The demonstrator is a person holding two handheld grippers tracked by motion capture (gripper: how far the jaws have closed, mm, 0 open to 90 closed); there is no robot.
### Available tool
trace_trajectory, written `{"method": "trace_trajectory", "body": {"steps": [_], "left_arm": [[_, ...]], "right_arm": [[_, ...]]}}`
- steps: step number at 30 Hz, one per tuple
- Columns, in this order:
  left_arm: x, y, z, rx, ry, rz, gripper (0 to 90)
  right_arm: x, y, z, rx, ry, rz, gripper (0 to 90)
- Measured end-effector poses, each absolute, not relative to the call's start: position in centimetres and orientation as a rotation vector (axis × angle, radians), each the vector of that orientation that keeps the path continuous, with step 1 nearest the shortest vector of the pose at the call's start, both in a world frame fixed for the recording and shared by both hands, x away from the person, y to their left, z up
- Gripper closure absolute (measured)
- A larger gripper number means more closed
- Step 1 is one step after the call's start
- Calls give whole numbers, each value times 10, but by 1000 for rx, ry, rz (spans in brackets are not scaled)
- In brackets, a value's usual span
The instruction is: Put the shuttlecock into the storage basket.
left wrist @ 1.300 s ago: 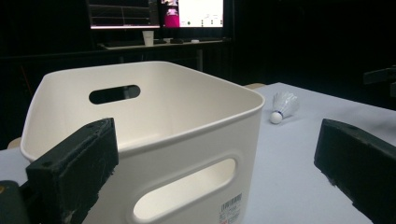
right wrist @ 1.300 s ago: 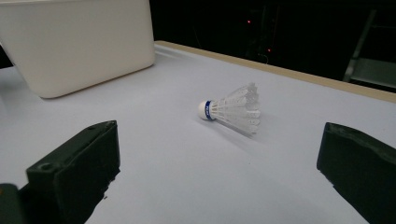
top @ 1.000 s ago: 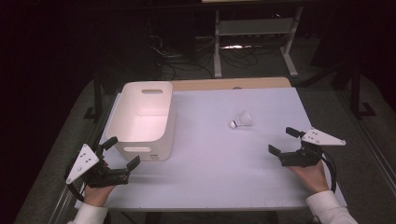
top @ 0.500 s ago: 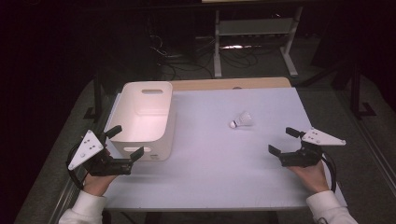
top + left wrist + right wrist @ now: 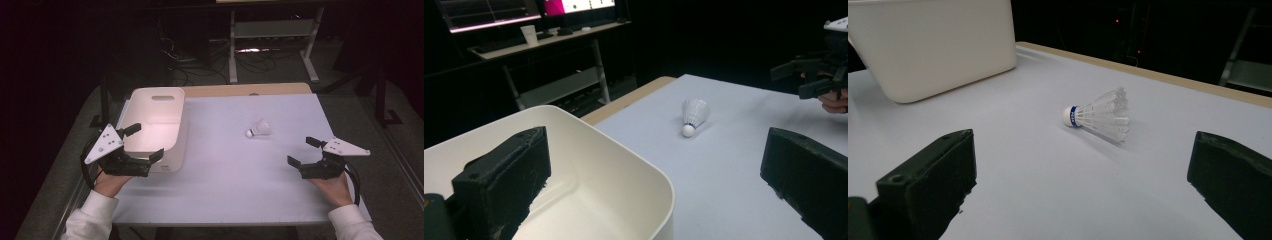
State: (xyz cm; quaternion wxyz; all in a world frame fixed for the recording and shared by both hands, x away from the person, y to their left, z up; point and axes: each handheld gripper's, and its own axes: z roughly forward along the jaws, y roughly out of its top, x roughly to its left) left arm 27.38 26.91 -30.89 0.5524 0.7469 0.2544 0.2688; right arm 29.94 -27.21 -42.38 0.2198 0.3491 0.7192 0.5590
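A white shuttlecock with a blue band lies on its side on the white table, right of centre. A white plastic bin stands at the table's left. My left gripper is open and hovers over the bin's near right corner, one jaw above its inside. My right gripper is open near the table's right edge, pointing toward the shuttlecock, nothing between its jaws. In the left gripper view the right gripper is at the far right.
The bin looks empty inside. Beyond the table's far wooden edge the room is dark, with a metal shelf frame and cables on the floor. A desk with monitors and a paper cup stands in the left gripper view's background.
My left gripper has risen and moved forward and right from the table's front left corner to over the bin's near corner. The right gripper and the shuttlecock have stayed put.
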Motion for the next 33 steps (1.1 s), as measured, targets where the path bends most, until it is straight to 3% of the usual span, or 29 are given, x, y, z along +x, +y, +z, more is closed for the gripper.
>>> {"method": "trace_trajectory", "body": {"steps": [33], "left_arm": [[335, 219, -282, 1965, 589, 463, 0]], "right_arm": [[297, -272, -423, 958, 2004, 1534, 0]]}}
